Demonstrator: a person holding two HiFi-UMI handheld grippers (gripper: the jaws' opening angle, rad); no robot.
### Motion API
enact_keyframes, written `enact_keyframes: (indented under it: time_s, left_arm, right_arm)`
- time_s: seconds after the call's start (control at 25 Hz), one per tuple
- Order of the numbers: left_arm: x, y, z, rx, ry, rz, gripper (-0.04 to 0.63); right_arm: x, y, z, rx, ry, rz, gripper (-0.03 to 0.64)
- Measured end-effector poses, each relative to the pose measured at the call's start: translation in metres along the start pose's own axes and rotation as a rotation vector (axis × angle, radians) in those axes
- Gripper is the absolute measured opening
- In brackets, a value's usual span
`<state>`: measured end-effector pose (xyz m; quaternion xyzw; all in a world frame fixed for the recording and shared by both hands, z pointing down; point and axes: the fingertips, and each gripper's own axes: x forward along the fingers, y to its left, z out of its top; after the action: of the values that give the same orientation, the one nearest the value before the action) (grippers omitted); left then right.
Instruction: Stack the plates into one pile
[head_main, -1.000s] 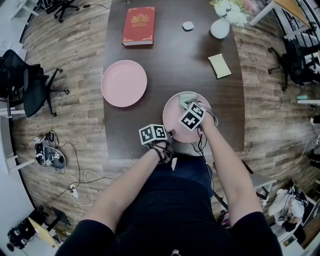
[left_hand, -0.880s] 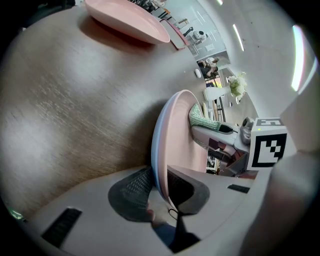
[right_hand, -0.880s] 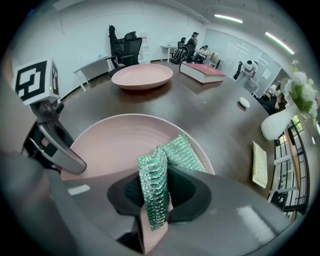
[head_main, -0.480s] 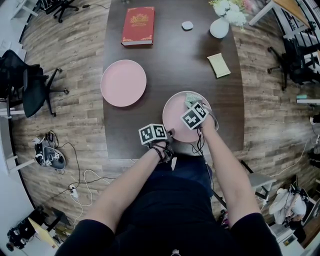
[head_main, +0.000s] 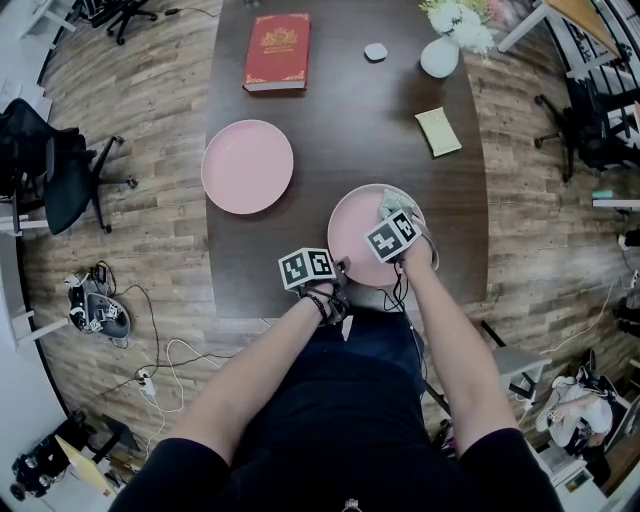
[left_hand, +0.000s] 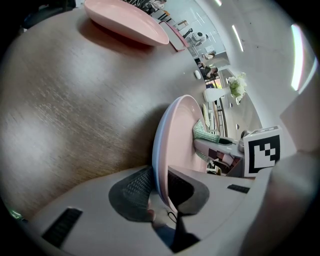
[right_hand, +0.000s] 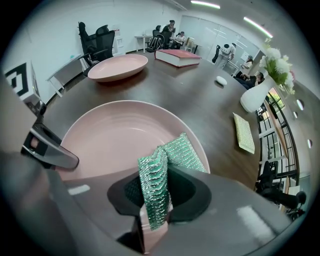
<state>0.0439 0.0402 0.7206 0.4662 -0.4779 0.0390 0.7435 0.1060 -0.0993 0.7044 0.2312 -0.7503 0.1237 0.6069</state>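
Observation:
Two pink plates lie on the dark wooden table (head_main: 360, 120). The near plate (head_main: 350, 225) sits at the front edge. Its rim (left_hand: 162, 145) stands between the pads of my left gripper (head_main: 340, 268) (left_hand: 161, 192), which is shut on it; those jaws have just closed a little further. My right gripper (head_main: 393, 212) (right_hand: 152, 200) hangs over the plate's right side, shut on a green glittery sponge (right_hand: 155, 182) (head_main: 393, 200) whose free end rests on the plate (right_hand: 110, 135). The far plate (head_main: 247, 166) (right_hand: 117, 67) (left_hand: 125, 20) lies alone at the left.
At the back are a red book (head_main: 278, 50), a small white object (head_main: 376, 51) and a white vase with flowers (head_main: 440, 55). A yellow-green pad (head_main: 438, 130) lies at the right. Office chairs (head_main: 50, 170) stand on the floor around the table.
My right gripper has slid a little to the right across the near plate with the sponge and rolled slightly. The left gripper and both plates have stayed put.

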Motion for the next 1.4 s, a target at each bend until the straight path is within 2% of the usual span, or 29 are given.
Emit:
enact_keyframes:
  time_s: [0.24, 0.72, 0.88, 1.2, 1.4]
  left_arm:
    - [0.001, -0.001, 0.002, 0.009, 0.007, -0.006, 0.057]
    - [0.002, -0.002, 0.002, 0.038, 0.019, -0.027, 0.061]
    - [0.001, -0.003, 0.003, 0.064, -0.002, -0.038, 0.070]
    - [-0.007, -0.014, -0.001, 0.113, -0.036, -0.085, 0.129]
    - [-0.013, -0.017, -0.002, 0.107, -0.068, -0.103, 0.129]
  right_arm:
    - [-0.002, -0.002, -0.005, 0.000, -0.028, -0.002, 0.084]
    - [-0.024, 0.009, -0.011, -0.090, -0.138, 0.003, 0.084]
    - [-0.036, 0.010, -0.009, -0.129, -0.167, -0.029, 0.084]
    - [-0.057, 0.010, -0.011, -0.169, -0.192, -0.060, 0.083]
    - [-0.065, 0.023, -0.012, -0.235, -0.199, -0.059, 0.083]
